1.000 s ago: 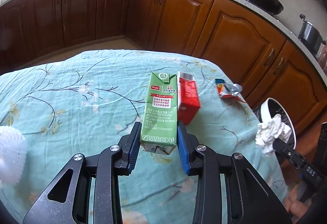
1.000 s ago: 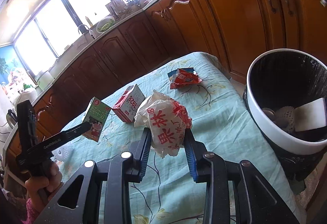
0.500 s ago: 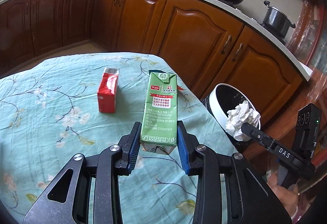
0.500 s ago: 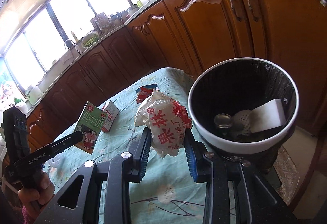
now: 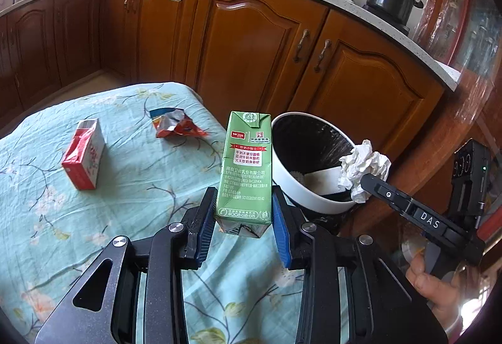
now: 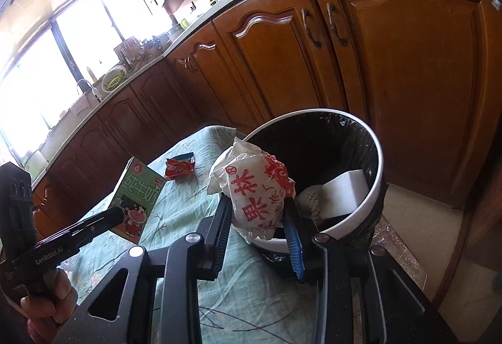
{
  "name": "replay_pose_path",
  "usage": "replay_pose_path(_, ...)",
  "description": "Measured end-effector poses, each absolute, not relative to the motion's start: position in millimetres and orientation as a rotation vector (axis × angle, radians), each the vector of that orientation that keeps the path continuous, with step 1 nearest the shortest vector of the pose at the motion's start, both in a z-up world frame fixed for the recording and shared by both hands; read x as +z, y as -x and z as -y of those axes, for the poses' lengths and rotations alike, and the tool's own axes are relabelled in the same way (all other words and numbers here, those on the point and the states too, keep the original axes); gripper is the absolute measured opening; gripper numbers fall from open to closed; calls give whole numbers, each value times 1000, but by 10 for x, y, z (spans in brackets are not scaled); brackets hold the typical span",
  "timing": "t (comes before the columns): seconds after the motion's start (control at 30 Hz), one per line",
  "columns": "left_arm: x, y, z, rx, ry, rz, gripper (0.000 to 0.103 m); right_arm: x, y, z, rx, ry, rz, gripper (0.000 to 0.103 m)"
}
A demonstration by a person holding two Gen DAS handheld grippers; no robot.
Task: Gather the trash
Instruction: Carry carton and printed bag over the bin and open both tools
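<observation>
My left gripper [image 5: 243, 223] is shut on a green milk carton [image 5: 246, 168], held upright above the table's right edge, next to the bin [image 5: 282, 184]. My right gripper [image 6: 259, 223] is shut on a crumpled white wrapper with red print [image 6: 257, 190], held at the near rim of the white bin with a black liner [image 6: 375, 184]. The bin holds a white card and other scraps. In the left wrist view the wrapper [image 5: 364, 166] sits over the bin's right rim. In the right wrist view the carton [image 6: 136, 201] shows at the left.
A red carton [image 5: 83, 156] and a torn red snack wrapper [image 5: 174, 126] lie on the table with the teal floral cloth [image 5: 125, 187]. Brown kitchen cabinets [image 5: 251, 39] stand behind the bin. The snack wrapper also shows in the right wrist view [image 6: 179, 166].
Both grippers have moved right toward the bin with their loads. The wrapper has gone from over the table to the bin's rim. The green carton has come beside the bin.
</observation>
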State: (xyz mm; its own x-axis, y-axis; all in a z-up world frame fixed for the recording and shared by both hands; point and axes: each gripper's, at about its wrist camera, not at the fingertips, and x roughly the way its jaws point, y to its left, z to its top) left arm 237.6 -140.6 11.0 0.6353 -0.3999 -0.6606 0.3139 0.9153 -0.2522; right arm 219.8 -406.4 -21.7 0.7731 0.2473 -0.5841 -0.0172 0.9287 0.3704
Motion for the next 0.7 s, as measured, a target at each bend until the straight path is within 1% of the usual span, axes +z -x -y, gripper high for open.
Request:
replay_pose_path(0.43, 177, -2652, 2087, -496, 41, -795, 31, -228, -2399, 4370, 81, -354, -682, 34)
replay_pose_path(0.7, 215, -2813, 2368, -510, 7, -760, 31, -229, -2538, 4403, 77, -325, -685, 34)
